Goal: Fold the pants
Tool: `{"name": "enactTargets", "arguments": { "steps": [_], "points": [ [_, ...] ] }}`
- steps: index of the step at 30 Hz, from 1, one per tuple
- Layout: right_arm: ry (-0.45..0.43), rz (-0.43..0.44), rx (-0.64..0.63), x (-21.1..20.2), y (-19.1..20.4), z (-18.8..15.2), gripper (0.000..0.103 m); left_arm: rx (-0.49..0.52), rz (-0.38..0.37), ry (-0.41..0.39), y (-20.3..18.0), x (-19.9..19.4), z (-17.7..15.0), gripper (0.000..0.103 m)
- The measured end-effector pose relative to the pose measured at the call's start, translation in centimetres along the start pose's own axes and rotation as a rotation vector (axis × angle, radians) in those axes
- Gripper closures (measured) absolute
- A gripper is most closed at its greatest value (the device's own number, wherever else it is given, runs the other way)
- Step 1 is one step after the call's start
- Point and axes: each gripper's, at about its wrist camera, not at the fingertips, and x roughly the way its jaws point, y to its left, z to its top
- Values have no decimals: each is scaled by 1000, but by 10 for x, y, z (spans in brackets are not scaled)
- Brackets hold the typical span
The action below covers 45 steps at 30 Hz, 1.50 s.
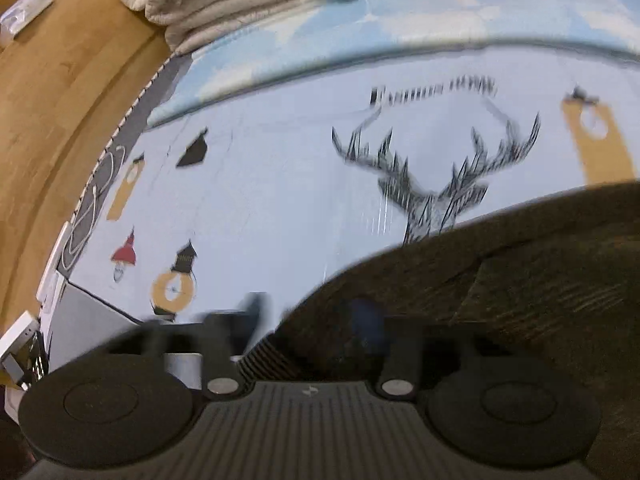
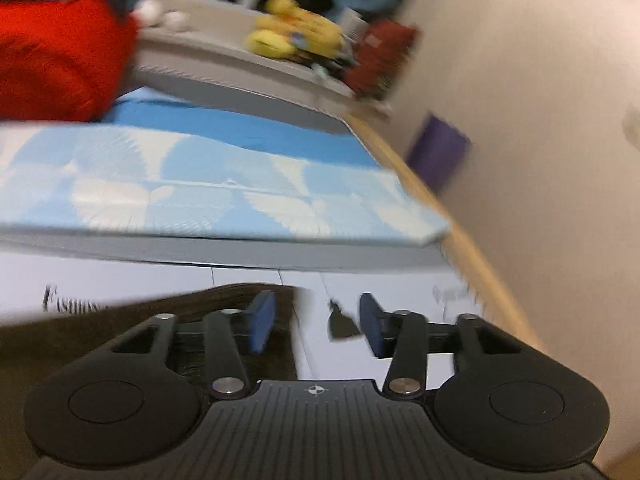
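Now, over on the left gripper (image 1: 308, 320), blurred jaws stand spread with nothing pinched, just above the dark brown pants (image 1: 500, 280) lying on the printed bed sheet (image 1: 280, 184). Across on the right gripper (image 2: 316, 322), blue pads (image 2: 262, 320) are parted and empty at the pants' edge, likely letting a fold settle.

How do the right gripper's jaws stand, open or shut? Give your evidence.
Open. In the right wrist view the right gripper shows its two blue pads apart, with the printed sheet visible between them; nothing is gripped, and the dark pants lie beside the left pad.
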Motion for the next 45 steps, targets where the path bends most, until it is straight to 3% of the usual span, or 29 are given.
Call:
{"name": "enactTargets", "arguments": {
  "steps": [1, 4, 6, 7, 8, 9, 11, 13, 15, 16, 19, 20, 22, 24, 25, 27, 30, 32, 35, 37, 39, 41, 45],
  "points": [
    [23, 35, 80, 0, -3, -8, 52, 17, 0, 0, -1, -6, 3, 15],
    [95, 104, 276, 1, -21, -48, 52, 78, 38, -45, -5, -33, 8, 15],
    [163, 107, 393, 7, -38, -83, 52, 68, 27, -105, -10, -56, 12, 20],
    [239, 114, 465, 19, -47, -102, 52, 54, -22, -143, -15, -70, 13, 26],
    [322, 125, 548, 32, -55, -115, 52, 42, -104, -173, -20, -83, 13, 36],
    [374, 144, 642, 43, -63, -126, 52, 32, -234, -193, -28, -96, 13, 42],
    [419, 194, 759, 58, -72, -145, 53, 23, -495, -194, -44, -113, 9, 65],
    [422, 182, 744, 66, -68, -152, 52, 45, -718, -156, -69, -126, 3, 69],
    [407, 206, 739, 74, -66, -152, 52, 174, -842, -141, -104, -138, -7, 69],
    [388, 216, 745, 77, -64, -151, 52, 253, -869, -142, -122, -144, -15, 69],
    [347, 246, 754, 87, -62, -148, 55, 431, -834, -131, -169, -146, -36, 62],
    [335, 255, 753, 90, -61, -148, 69, 454, -802, -121, -179, -141, -39, 62],
    [335, 255, 744, 95, -63, -145, 85, 480, -754, -100, -195, -129, -42, 62],
    [331, 262, 765, 95, -67, -145, 94, 502, -735, -87, -205, -120, -44, 77],
    [326, 272, 776, 97, -68, -143, 96, 514, -724, -96, -204, -117, -46, 91],
    [290, 301, 792, 91, -70, -135, 97, 494, -713, -107, -203, -116, -39, 97],
    [66, 369, 824, 61, -88, -94, 98, 416, -744, -156, -191, -120, -27, 98],
    [-35, 325, 845, 41, -106, -81, 98, 415, -819, -173, -189, -128, -25, 98],
    [41, 109, 893, 47, -130, -103, 98, 542, -956, -184, -200, -141, -38, 98],
    [207, -9, 887, 69, -139, -135, 97, 655, -960, -182, -212, -148, -54, 98],
    [399, -27, 867, 91, -143, -166, 96, 719, -930, -168, -218, -146, -64, 97],
    [390, 5, 891, 90, -152, -178, 93, 711, -945, -143, -214, -142, -64, 96],
    [357, -15, 801, 82, -156, -167, 89, 718, -978, -105, -201, -144, -62, 96]
  ]
}}
